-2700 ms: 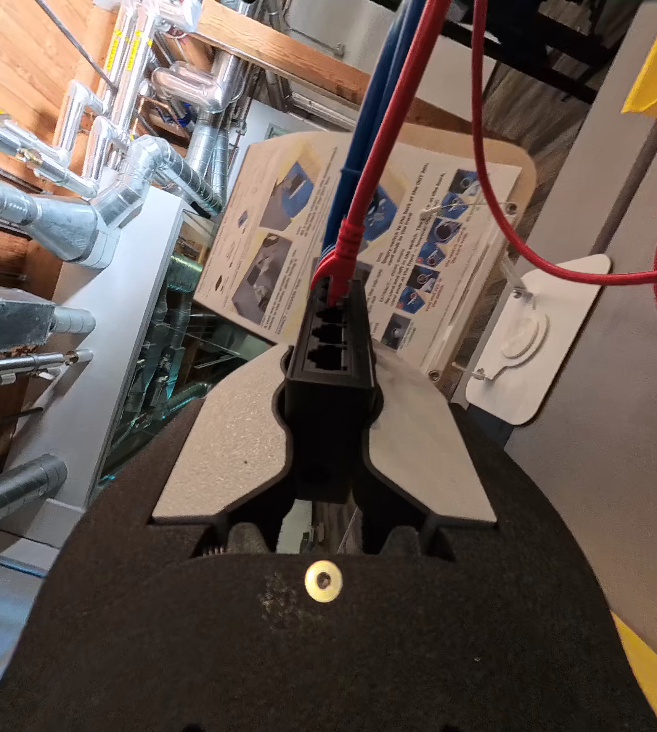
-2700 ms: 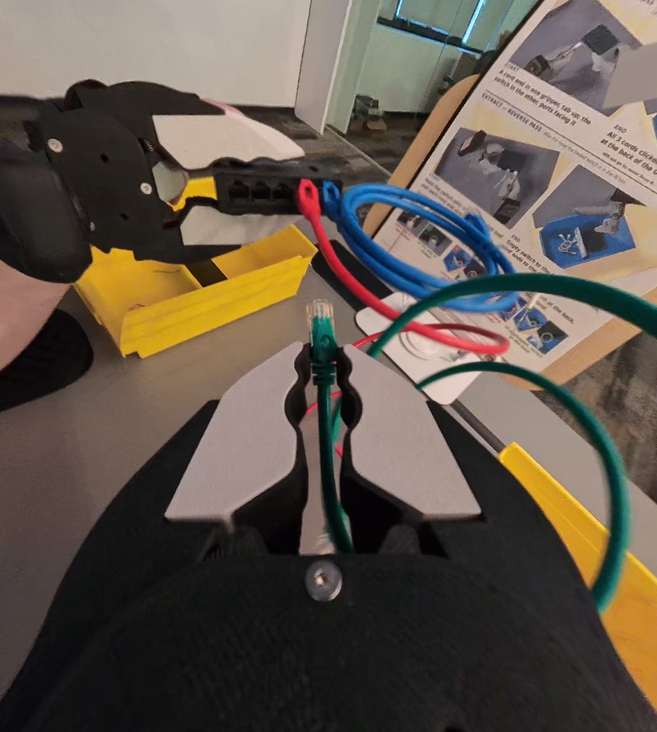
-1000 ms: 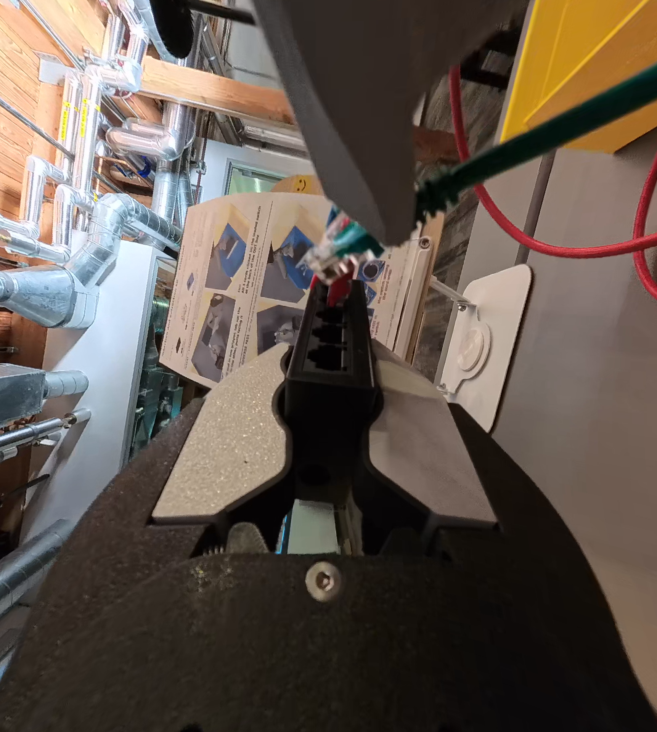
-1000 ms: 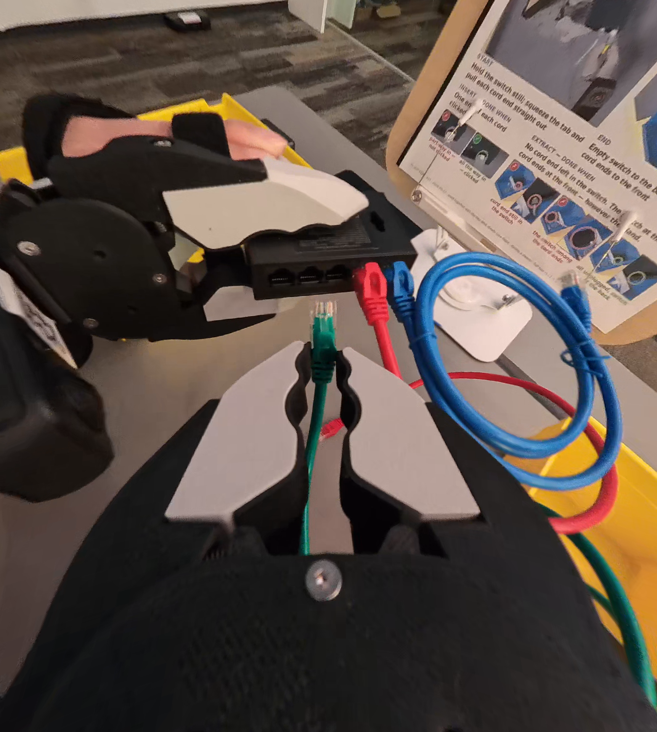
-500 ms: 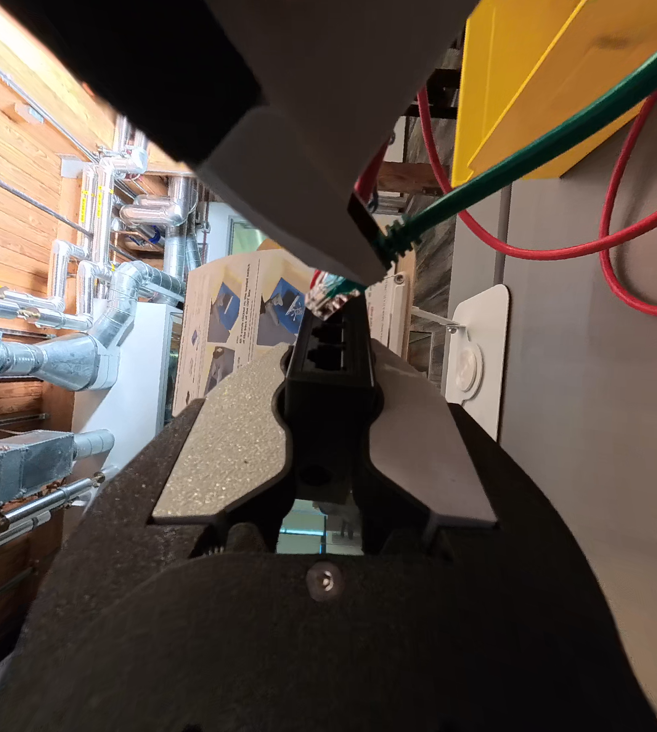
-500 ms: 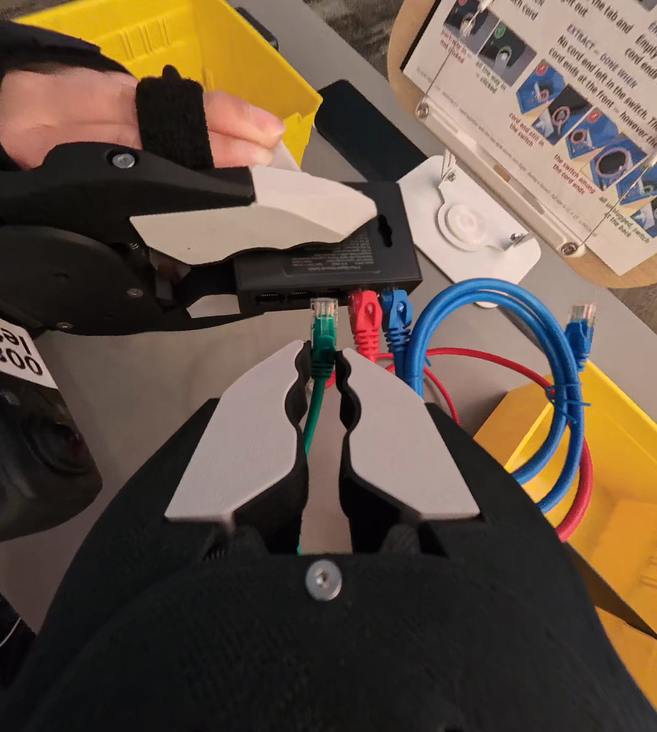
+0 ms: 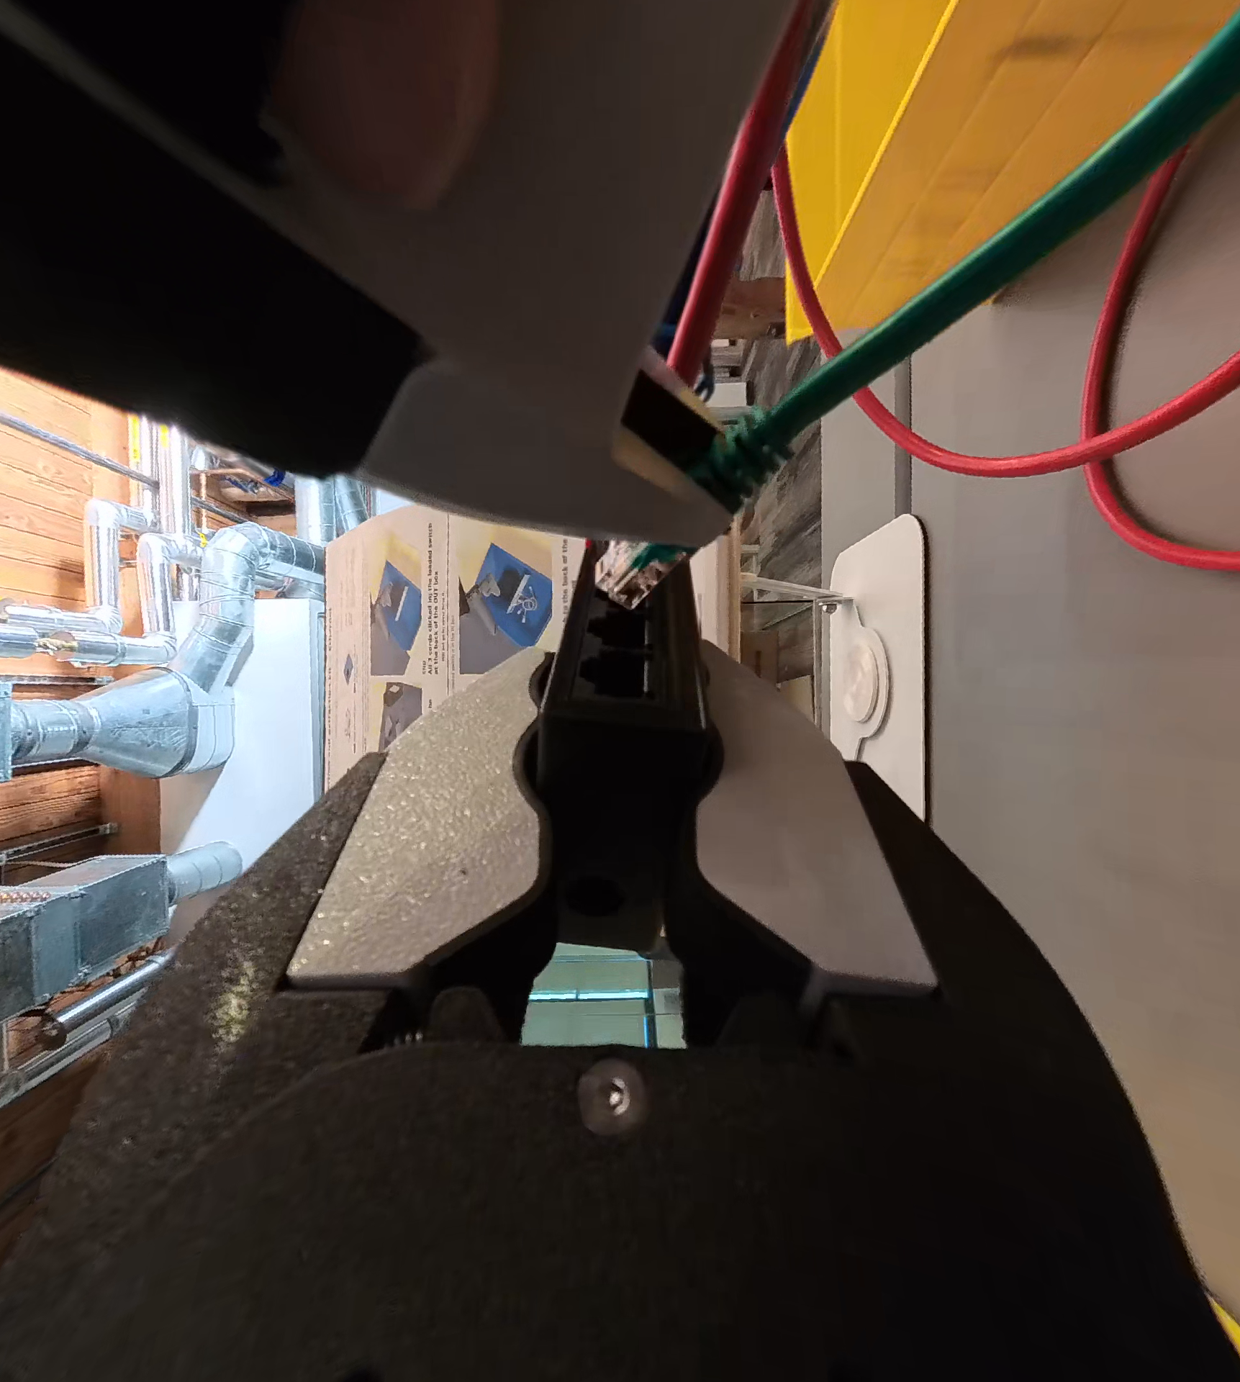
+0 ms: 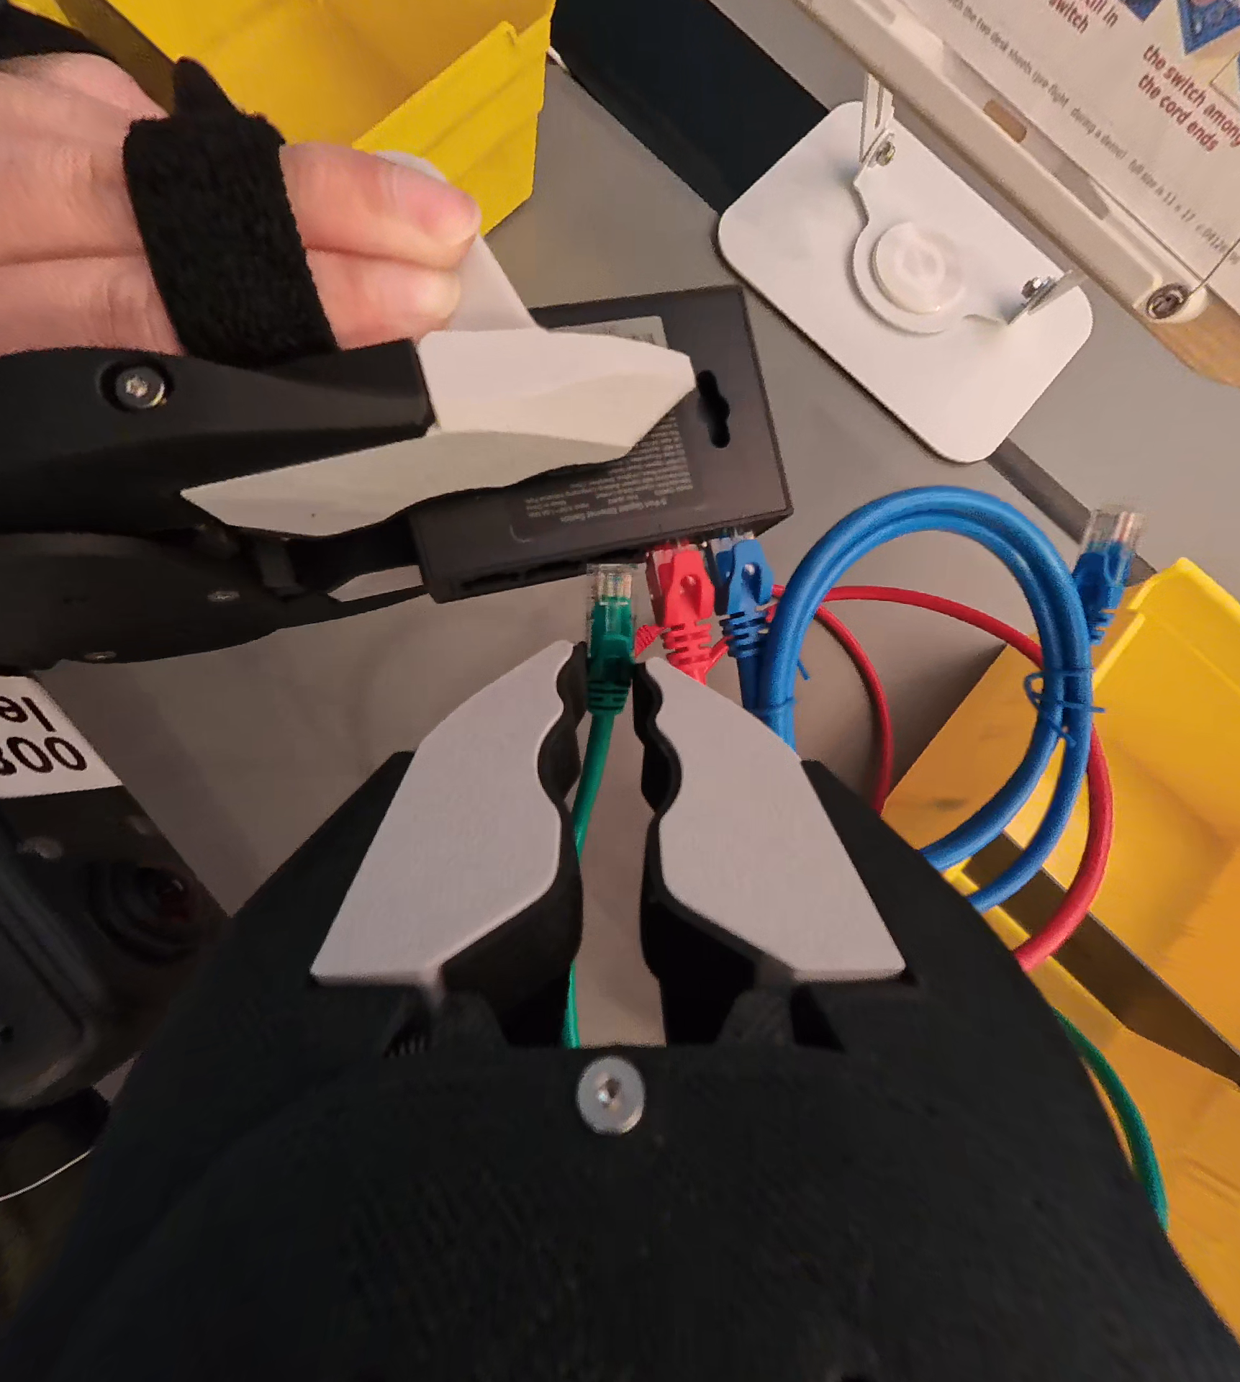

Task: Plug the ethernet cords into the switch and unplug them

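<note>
My left gripper is shut on the black switch, held above the grey table. In the right wrist view the switch shows its labelled underside, with a red plug and a blue plug seated in its ports. My right gripper is shut on the green cord's boot. The green plug has its clear tip at the mouth of the port beside the red one. In the left wrist view the green plug touches the port face; I cannot tell if it is inside.
The blue cord's coil and the red cord hang over a yellow bin at right. A second yellow bin sits behind the left hand. A white stand base and an instruction board stand beyond the switch. My hands' fingertips stand some 6 cm from each other.
My right gripper has carried the green plug forward to the switch, from well short of it to the port mouth beside the red plug. The left gripper still holds the switch.
</note>
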`<state>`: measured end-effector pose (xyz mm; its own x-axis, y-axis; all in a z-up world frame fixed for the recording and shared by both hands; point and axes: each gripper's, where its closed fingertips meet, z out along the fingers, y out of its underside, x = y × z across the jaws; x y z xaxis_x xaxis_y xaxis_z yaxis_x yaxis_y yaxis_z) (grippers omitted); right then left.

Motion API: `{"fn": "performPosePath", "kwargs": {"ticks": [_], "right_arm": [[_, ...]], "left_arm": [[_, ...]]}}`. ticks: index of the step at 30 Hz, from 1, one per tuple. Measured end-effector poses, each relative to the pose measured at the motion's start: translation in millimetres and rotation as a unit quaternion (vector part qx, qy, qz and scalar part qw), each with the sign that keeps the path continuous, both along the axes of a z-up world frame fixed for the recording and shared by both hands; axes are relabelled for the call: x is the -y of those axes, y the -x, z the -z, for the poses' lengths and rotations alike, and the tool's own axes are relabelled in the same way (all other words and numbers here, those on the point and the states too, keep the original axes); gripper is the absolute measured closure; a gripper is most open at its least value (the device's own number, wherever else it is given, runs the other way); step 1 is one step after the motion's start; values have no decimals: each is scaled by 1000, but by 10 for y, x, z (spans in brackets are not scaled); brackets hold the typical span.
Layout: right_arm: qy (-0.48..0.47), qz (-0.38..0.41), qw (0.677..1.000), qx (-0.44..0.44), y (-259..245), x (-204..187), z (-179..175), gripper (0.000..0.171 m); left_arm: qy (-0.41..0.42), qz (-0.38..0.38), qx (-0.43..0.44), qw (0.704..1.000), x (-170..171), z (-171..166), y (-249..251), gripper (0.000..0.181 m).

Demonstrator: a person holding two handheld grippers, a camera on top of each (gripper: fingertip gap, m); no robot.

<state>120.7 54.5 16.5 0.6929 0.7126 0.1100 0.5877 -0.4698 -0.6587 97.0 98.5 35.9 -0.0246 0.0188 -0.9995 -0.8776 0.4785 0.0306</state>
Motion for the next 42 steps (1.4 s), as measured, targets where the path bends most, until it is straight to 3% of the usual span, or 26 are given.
{"fn": "performPosePath", "kwargs": {"ticks": [8,14,17,20,24,28,34,42], "right_arm": [[3,2,1000,18,18,-37,83,158],[43,-92,995,10,308,220,243,158],[71,-158,985,11,607,327,591,159],[98,-204,973,51,766,417,1203,158],[79,-243,964,75,826,501,1734,158],[32,-245,968,34,891,423,1601,158],[35,-222,970,93,743,363,1648,153],[21,-194,976,97,721,308,1430,140]], "left_arm": [[15,-6,-9,1000,-36,80,4,151],[24,-56,43,997,-263,-159,501,150],[19,-99,89,991,-382,-374,948,150],[15,-131,129,983,-431,-544,1315,151],[9,-142,150,978,-433,-642,1481,151],[12,-133,149,980,-422,-638,1411,151],[16,-118,144,982,-397,-619,1281,151],[20,-104,152,983,-359,-644,1207,151]]}}
